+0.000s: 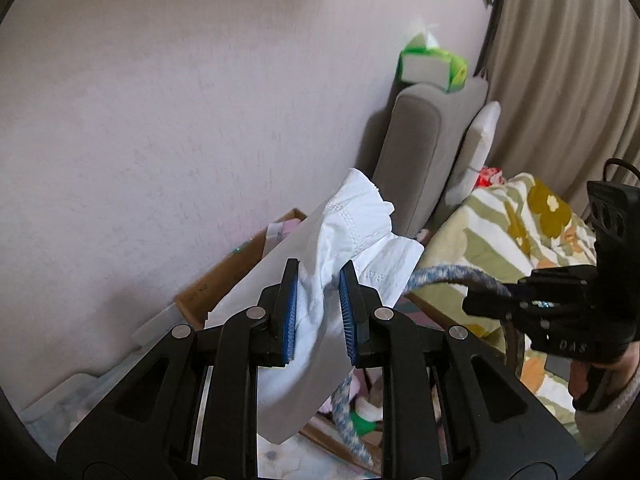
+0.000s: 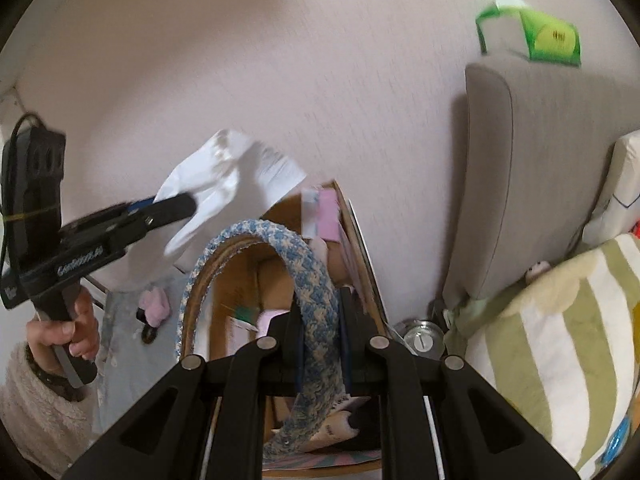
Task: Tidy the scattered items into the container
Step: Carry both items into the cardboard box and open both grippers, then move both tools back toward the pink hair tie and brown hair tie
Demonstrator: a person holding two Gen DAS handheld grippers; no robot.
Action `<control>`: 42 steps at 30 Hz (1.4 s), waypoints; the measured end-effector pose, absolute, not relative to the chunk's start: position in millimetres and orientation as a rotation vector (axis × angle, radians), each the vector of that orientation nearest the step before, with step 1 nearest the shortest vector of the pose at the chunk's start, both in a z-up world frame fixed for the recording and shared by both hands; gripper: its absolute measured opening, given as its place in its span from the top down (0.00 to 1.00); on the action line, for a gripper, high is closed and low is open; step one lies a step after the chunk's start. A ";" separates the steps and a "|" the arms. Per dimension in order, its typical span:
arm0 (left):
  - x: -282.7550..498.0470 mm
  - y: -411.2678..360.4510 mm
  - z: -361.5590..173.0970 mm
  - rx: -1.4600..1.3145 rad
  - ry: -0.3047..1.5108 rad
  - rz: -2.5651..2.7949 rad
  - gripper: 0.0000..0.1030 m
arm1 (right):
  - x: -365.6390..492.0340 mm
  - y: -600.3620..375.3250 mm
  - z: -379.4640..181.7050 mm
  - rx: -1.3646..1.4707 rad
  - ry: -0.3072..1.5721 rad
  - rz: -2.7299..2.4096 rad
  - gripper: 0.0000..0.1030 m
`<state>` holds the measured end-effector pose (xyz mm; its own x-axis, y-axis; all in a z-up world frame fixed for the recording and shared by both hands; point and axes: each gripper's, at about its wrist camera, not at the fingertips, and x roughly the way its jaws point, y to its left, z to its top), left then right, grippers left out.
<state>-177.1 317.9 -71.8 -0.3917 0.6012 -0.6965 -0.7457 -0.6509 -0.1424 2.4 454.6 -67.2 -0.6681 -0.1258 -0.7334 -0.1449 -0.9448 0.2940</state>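
Note:
My left gripper (image 1: 319,286) is shut on a white plastic bag (image 1: 352,236) and holds it up in the air above a brown cardboard box (image 1: 224,276). The bag also shows in the right wrist view (image 2: 218,184), held by the left gripper (image 2: 188,202). My right gripper (image 2: 320,300) is shut on a blue-and-cream woven ring (image 2: 256,232), a padded hoop, held above the open cardboard box (image 2: 276,272). The ring's end shows in the left wrist view (image 1: 440,274) beside the right gripper (image 1: 516,296).
A grey sofa arm (image 2: 532,176) with a green tissue pack (image 2: 532,36) on top stands right of the box. A green striped blanket (image 2: 560,340) covers the sofa. A pink soft item (image 2: 154,304) lies on a pale cloth left of the box. A wall is behind.

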 end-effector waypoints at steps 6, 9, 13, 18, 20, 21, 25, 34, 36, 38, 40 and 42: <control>-191.9 332.5 -104.9 -1.037 0.264 2.070 0.31 | -18.0 445.1 -99.3 -1.478 0.524 2.780 0.85; -192.0 324.3 -108.6 -1.038 0.249 2.116 0.08 | -25.7 437.3 -113.5 -1.556 0.401 2.744 0.63; -194.7 309.3 -108.3 -1.070 0.240 2.147 0.08 | -26.4 428.7 -114.5 -1.564 0.351 2.788 0.48; -194.9 281.0 -98.3 -1.087 0.211 2.171 0.08 | -19.0 407.0 -101.8 -1.532 0.051 2.757 0.47; -193.1 267.9 -91.3 -1.077 0.174 2.176 0.08 | -11.1 405.3 -101.9 -1.461 -0.070 2.759 0.47; -192.2 263.0 -88.4 -1.073 0.164 2.184 0.08 | -7.7 404.3 -100.5 -1.426 -0.117 2.758 0.47; -186.9 247.6 -77.6 -1.051 0.143 2.209 0.08 | 6.5 395.4 -85.3 -1.293 -0.255 2.770 0.37; -164.3 206.2 -51.8 -0.994 0.172 2.286 0.08 | 13.9 381.0 -46.6 -1.156 -0.154 2.861 0.35; -159.2 193.6 -47.5 -0.985 0.185 2.315 0.08 | 11.3 373.9 -40.7 -1.131 -0.136 2.891 0.35; -154.3 178.8 -44.3 -0.981 0.199 2.350 0.08 | 7.9 366.6 -35.9 -1.113 -0.113 2.910 0.34; -150.2 163.1 -42.5 -0.984 0.205 2.379 0.08 | 2.7 360.2 -32.8 -1.111 -0.061 2.930 0.34; -146.5 143.1 -41.1 -0.992 0.193 2.408 0.08 | -2.3 352.1 -28.4 -1.108 0.008 2.965 0.34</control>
